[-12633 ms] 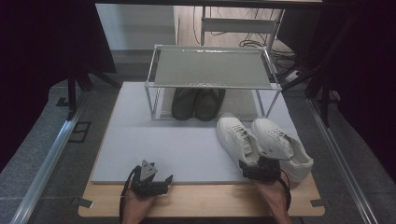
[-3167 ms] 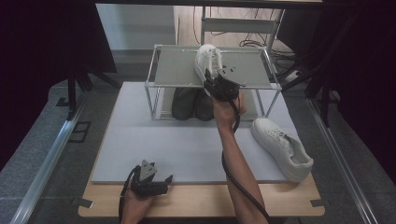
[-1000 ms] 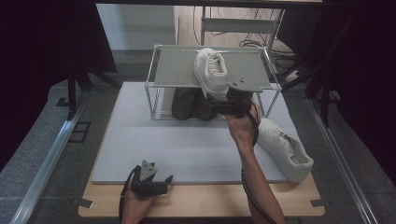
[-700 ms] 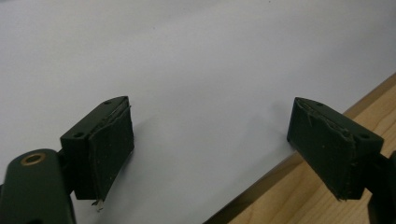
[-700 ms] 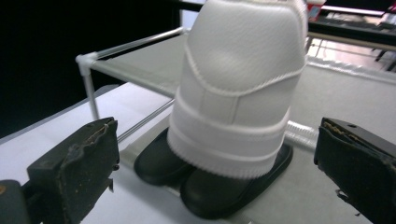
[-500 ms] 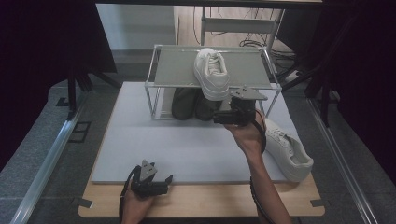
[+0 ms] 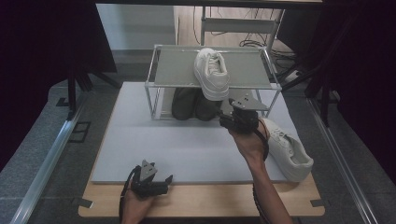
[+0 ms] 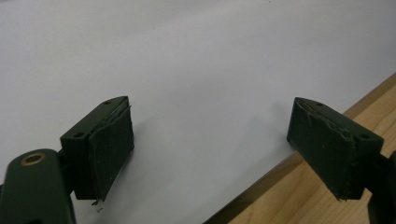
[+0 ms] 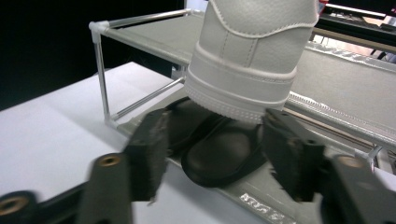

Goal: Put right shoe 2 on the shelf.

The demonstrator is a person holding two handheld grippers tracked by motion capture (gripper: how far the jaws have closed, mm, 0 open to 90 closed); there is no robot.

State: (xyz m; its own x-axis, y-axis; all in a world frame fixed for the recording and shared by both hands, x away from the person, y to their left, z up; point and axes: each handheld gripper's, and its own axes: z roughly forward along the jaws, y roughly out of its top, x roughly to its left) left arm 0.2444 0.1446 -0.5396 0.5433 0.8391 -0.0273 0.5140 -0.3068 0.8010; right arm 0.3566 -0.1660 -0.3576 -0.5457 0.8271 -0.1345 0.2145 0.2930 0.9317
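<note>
Here the right tongs [image 7: 227, 122] blur, closing on nothing; left tongs [image 8: 210, 149] spread; dark shoes [image 7: 194, 103] half-hidden.

A pale wooden counter [image 7: 205, 200] carries a large light grey rectangular mat [image 7: 187, 144] that covers most of its top. On the mat stands a two-tier shoe shelf of thin metal rods with grey fabric tiers [image 7: 182, 70]. A white leather sneaker [image 7: 212, 72] lies on the upper tier, its heel overhanging the front edge. A pair of dark shoes [image 7: 194, 103] sits on the lower tier. A second white sneaker [image 7: 289, 149] lies on the mat near its right edge.
</note>
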